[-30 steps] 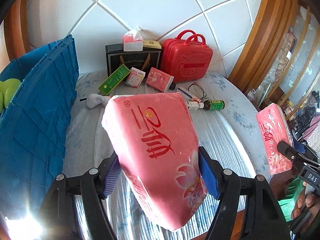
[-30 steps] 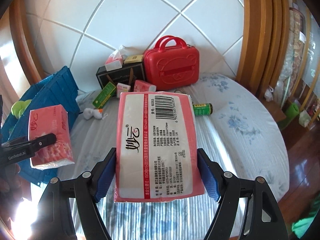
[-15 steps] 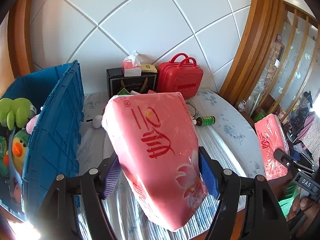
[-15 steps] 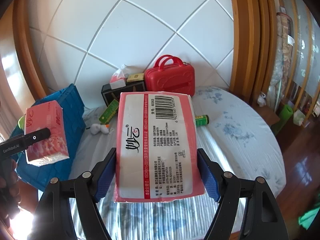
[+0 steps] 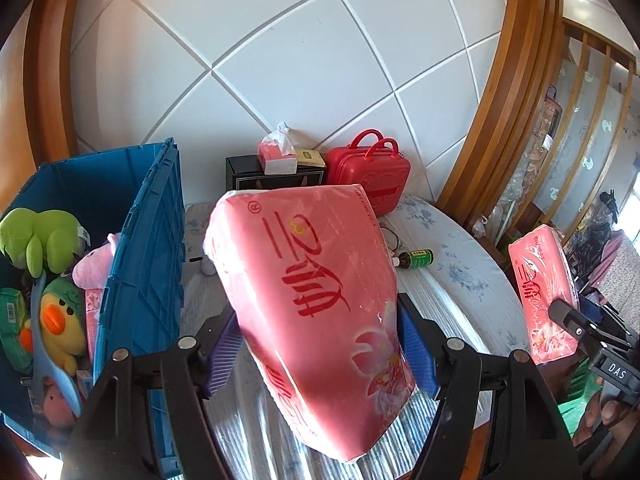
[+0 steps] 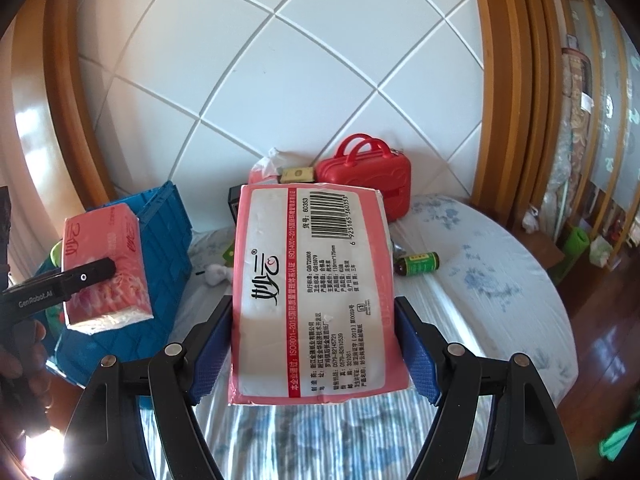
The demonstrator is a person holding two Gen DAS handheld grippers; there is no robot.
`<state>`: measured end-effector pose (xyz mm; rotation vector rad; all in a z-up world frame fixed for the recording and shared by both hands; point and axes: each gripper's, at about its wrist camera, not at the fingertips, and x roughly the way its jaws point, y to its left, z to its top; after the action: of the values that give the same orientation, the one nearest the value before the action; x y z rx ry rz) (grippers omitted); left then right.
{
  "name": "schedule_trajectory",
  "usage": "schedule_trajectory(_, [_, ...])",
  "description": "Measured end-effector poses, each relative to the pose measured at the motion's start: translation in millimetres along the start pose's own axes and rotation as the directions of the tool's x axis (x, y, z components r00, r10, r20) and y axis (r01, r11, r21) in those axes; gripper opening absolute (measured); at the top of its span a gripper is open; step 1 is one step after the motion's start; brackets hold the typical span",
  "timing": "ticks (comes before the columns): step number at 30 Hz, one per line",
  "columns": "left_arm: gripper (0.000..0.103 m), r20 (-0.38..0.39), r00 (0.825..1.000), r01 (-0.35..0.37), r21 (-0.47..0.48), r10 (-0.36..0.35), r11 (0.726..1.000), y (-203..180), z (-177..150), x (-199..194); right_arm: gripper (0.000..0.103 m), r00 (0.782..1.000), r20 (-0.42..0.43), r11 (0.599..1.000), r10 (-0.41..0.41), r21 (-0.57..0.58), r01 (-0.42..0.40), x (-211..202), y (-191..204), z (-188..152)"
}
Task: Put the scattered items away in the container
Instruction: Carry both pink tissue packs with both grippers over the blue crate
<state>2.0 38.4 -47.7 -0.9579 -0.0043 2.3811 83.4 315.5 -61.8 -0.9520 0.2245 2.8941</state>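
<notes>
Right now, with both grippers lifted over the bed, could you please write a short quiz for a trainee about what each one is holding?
1. True or false: the left gripper is shut on a pink tissue pack.
2. Which face of the right gripper's tissue pack faces its camera? A) barcode label B) flower print
3. Fill in: the toys lie inside the blue ____.

Key: 1 true; 2 A; 3 crate.

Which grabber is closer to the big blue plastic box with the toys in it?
Left. The left gripper, clamping a pink tissue pack, sits right beside the blue plastic crate. The right gripper, with its own pink pack, is farther right.
</notes>
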Motion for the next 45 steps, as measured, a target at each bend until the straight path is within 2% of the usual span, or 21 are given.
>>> schedule_trajectory(28, [0.07,0.059,0.998,-0.022,-0.02,0.023,1.0,135,31,-35,0.076,0.998,0.036,0.996,0.058,-0.064,-0.056,28,134,23])
schedule_trajectory(45, [0.07,0.071,0.996,-0.057,-0.067,0.061,0.996,226,34,-56,0.076,0.992,0.043,0.983,0.123,-0.139,-0.116,55,242,45])
